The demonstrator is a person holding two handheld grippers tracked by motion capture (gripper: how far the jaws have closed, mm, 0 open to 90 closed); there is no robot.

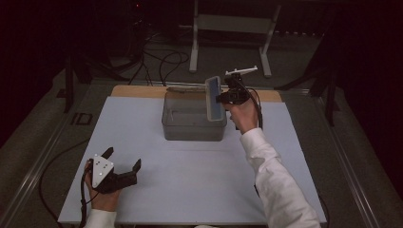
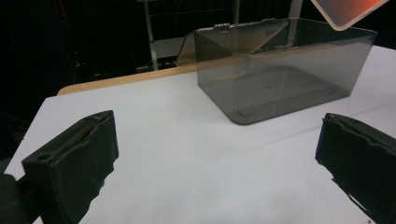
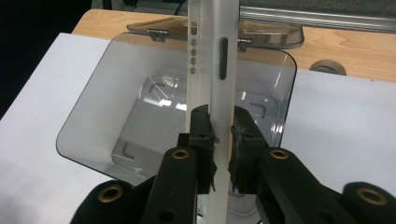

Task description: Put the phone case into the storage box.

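Holding a flat white rectangular slab with rounded corners on edge, the right gripper sits above the right end of the smoky grey translucent plastic box. In the right gripper view the jaws are clamped on the slab's thin edge, one pad on each face, and the slab runs straight away from the camera with a dark slot and a row of small holes along its side. What the slab actually is I cannot tell; in the high view its broad face looks bluish, and in the left gripper view a corner of it looks orange-tinted at the top right.

Box stands far-centre on the white table sheet, open, with its hinged clear lid folded back flat over the far side onto the bare wooden table edge. Box interior looks empty apart from moulded marks on the floor.

Slab is over the box's right rim, not touching it as far as the high view shows.

Left gripper rests near-left on the sheet, well apart from the box, jaws spread wide with nothing between them. Left gripper view confirms: both black pads far apart, white sheet between.

A person's white sleeve comes in from the near right.
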